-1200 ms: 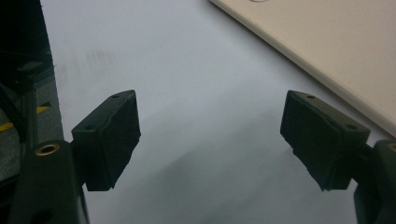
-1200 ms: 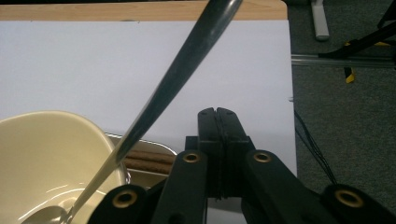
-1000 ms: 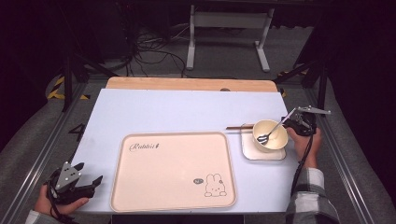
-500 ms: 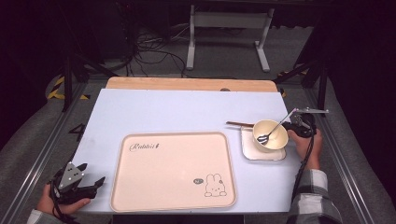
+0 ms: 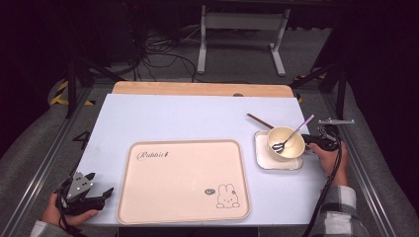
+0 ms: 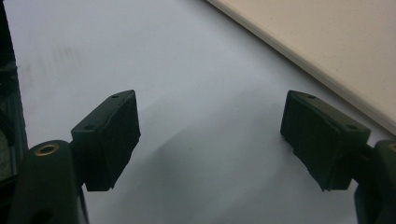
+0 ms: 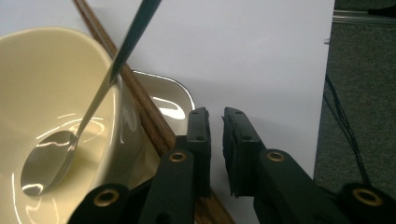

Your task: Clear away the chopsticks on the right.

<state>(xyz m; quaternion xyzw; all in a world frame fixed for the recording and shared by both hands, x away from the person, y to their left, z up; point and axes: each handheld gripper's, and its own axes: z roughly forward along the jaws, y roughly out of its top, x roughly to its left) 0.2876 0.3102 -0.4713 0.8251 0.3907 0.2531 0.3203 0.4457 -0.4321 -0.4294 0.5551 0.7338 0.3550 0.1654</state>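
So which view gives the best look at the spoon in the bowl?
The right gripper view: the spoon is close, its head resting on the bottom of the bowl and its handle leaning over the rim. The high view shows it small, though whole, handle slanting up to the right. The left gripper view faces table and tray.

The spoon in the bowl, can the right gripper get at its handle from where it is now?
Probably yes. The spoon leans on the bowl rim, its handle sticking up toward the right gripper beside the bowl. Its jaws, just opening, stand a narrow gap apart with nothing between. The chopsticks lie lower, beside the bowl.
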